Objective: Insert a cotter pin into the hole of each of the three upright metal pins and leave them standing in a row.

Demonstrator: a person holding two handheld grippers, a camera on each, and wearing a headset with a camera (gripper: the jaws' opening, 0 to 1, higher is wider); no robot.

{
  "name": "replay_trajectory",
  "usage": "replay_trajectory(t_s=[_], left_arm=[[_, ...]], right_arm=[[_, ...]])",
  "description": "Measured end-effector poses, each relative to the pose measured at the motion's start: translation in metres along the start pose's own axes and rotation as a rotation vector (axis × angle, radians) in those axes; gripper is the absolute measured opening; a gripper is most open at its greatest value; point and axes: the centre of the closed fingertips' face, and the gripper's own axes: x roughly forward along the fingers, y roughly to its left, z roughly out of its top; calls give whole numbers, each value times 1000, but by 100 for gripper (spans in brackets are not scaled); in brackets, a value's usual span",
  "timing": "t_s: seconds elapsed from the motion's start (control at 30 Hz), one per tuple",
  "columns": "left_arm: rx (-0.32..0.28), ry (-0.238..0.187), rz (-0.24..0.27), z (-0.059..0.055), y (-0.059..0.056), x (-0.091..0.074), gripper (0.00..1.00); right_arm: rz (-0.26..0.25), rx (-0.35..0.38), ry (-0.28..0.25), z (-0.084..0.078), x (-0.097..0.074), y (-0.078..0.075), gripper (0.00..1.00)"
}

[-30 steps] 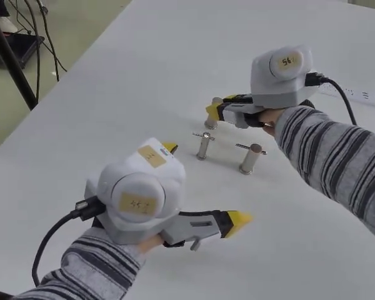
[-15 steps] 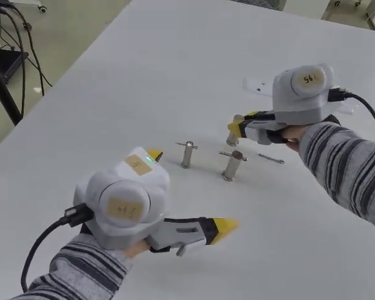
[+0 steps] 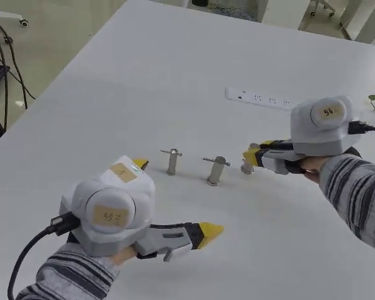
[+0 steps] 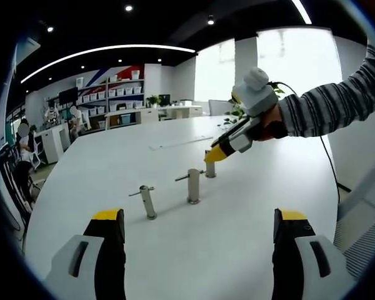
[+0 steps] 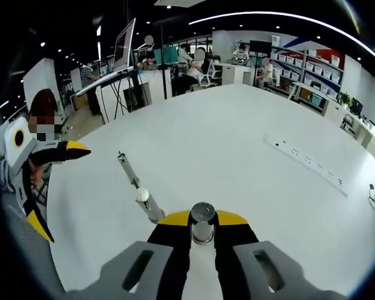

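Three upright metal pins stand in a row. The left pin [image 3: 172, 161] and the middle pin [image 3: 216, 170] each carry a cotter pin through the top. My right gripper [image 3: 250, 157] is shut on the right pin [image 3: 247, 167] near its top, and its yellow tips hide most of that pin. In the right gripper view the jaws close around the right pin [image 5: 202, 230], with the middle pin [image 5: 148, 202] just beyond. My left gripper [image 3: 175, 197] is open and holds nothing, a short way in front of the row. The left gripper view has the left pin [image 4: 148, 201] and the middle pin [image 4: 193, 185].
A white power strip [image 3: 262, 99] lies flat on the white table [image 3: 175, 75] behind the pins. The table's left edge [image 3: 56, 81] drops to the floor. People sit at desks far off.
The right gripper has carried the third pin from behind the other two to the right end, so all three now line up. The left gripper stays open. The camera has shifted.
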Motion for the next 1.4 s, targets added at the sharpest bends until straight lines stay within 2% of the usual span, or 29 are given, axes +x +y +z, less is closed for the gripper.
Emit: replay_trajectory(t_s=[0.37,0.63,0.83,0.9,1.23,1.4], left_arm=[[9,4,-3,-1,-2,-2,99],[18,0,-2,-1,-3,-4,99],[18,-2,-1,-1,-5,-7,99],[6,-19,-1,2,-6,-9,99],[8,-14,8,2,-8,-15,98],[11,-13,9,2,-10,-17,98]], right_arm=[[9,16,10,-25,-20,17,8],[36,10,13,-39,-29,39,8],[56,-6,8,-41,-30,54,8],[61,0,3,-41,-30,59,8],[93,-19,-9,-41,-22,78,8],[89,-5,-13,-42,-17,85,8]])
